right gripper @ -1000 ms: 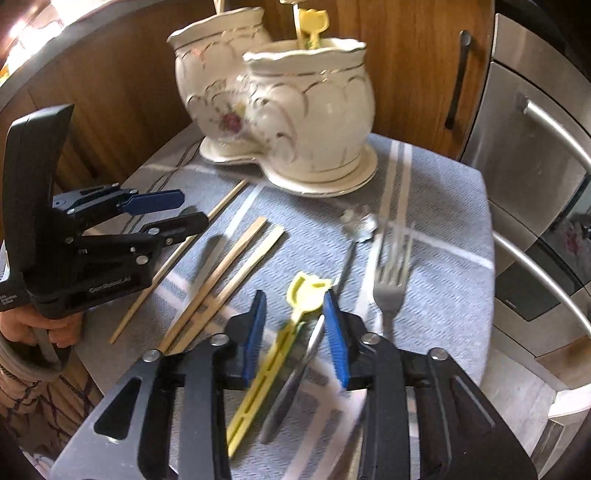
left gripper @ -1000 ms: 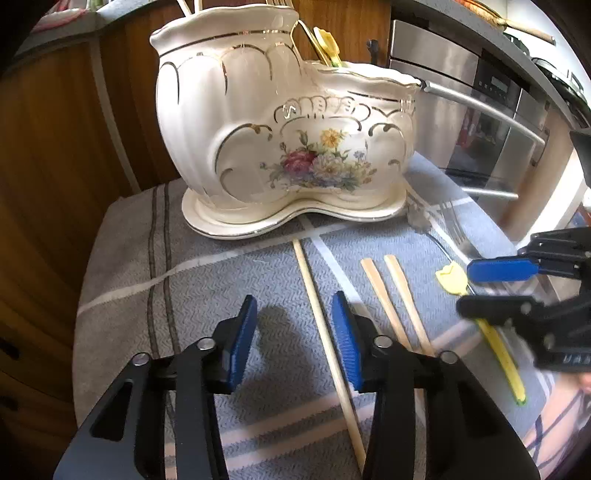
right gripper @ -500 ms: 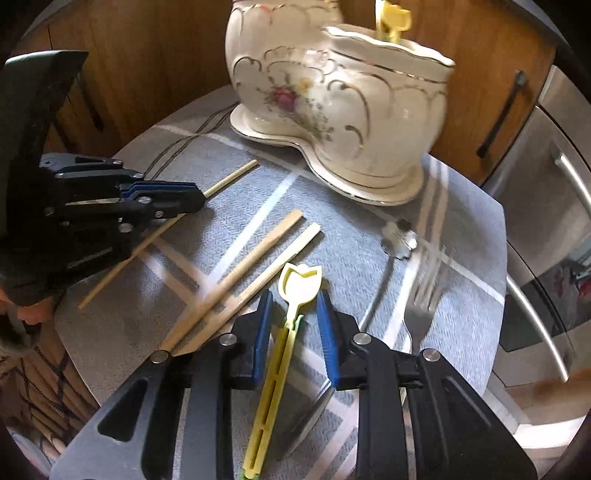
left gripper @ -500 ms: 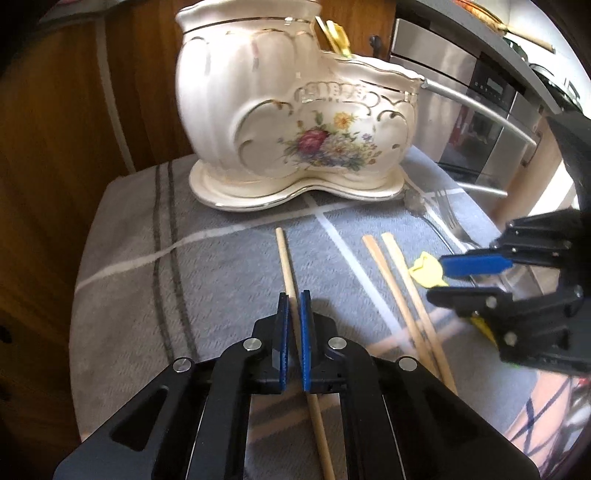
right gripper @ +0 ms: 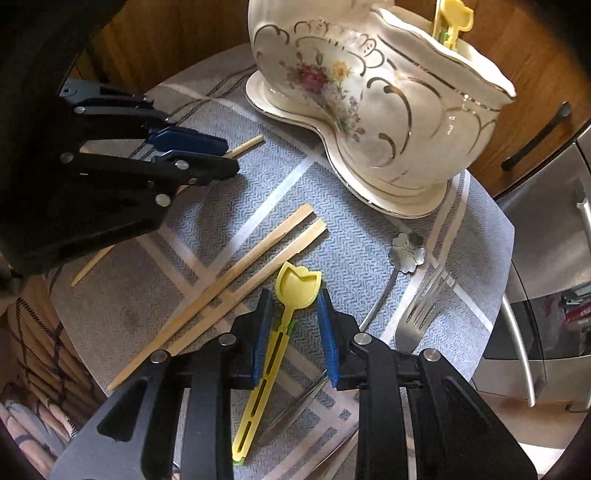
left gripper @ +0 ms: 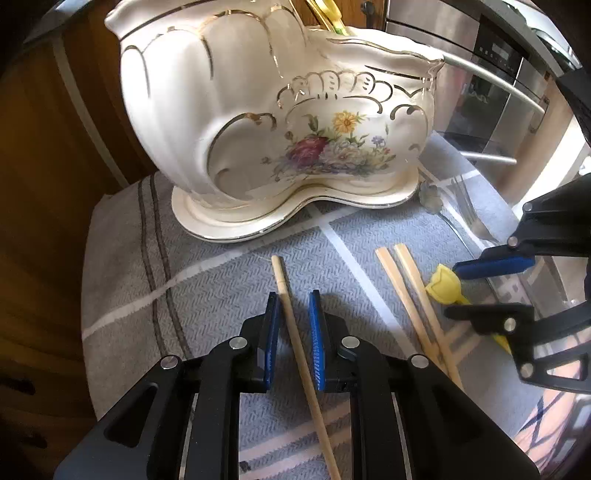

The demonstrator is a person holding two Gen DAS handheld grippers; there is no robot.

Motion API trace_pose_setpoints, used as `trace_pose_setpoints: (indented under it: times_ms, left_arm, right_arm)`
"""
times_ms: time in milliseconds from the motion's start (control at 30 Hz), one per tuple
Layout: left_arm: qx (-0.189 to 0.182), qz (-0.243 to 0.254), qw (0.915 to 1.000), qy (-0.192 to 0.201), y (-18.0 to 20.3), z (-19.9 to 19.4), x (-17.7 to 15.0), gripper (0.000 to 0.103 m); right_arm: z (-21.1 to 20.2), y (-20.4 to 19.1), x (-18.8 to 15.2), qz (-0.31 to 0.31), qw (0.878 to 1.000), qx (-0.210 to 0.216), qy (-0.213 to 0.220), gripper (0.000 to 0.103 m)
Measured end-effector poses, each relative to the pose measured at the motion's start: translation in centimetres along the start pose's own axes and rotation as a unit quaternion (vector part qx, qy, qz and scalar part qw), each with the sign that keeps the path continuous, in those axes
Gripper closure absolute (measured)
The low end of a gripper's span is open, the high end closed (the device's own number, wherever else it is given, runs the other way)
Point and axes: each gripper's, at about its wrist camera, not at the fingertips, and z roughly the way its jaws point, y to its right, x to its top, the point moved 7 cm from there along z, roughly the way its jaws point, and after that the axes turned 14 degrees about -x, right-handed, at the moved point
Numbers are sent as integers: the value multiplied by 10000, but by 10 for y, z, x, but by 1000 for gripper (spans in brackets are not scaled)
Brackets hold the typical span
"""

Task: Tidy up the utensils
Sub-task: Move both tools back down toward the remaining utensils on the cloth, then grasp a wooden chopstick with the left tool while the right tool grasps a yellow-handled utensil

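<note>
A round wooden chopstick (left gripper: 291, 325) lies on the grey cloth between the blue pads of my left gripper (left gripper: 293, 295). Its jaws are opening and do not press the stick. In the right wrist view my right gripper (right gripper: 293, 295) straddles the neck of a yellow tulip-shaped spoon (right gripper: 297, 286) lying flat; its pads stand off the spoon. Two flat wooden chopsticks (right gripper: 236, 280) lie side by side between the two grippers. The white floral ceramic holder (left gripper: 258, 110) stands at the back, with another yellow spoon (right gripper: 452, 18) in it.
A flower-ended metal spoon (right gripper: 406, 249) and a fork (right gripper: 417, 314) lie to the right of the yellow spoon. The grey cloth (left gripper: 147, 277) covers a small round top. Wooden cabinet doors stand behind, a steel oven (left gripper: 480, 92) at the right.
My left gripper shut around the round chopstick, then its jaws spread apart again as it moved nearer the holder. My right gripper slid over the yellow spoon and narrowed.
</note>
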Motion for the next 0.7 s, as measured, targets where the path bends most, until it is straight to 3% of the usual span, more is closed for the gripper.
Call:
trace_pose_setpoints:
  times_ms: [433,633,667,700]
  left_arm:
    - [-33,175,9991,-375,-1,-3,-3,93]
    - [-162,165,9987,-459,-2,-1,0,93]
    - [-194,137,9987,-441,-3,-1,0,95]
    - [-215,119,9988,-422,-5,-1,2,97]
  right_arm:
    - [15,13,18,-148,9972,417,-610,78]
    - [17,16,19,-90,9969,490,-609,77]
    - [18,15,21,-135,9970,503,-578,78]
    - [18,15,21,-163,9970,523,-554,88]
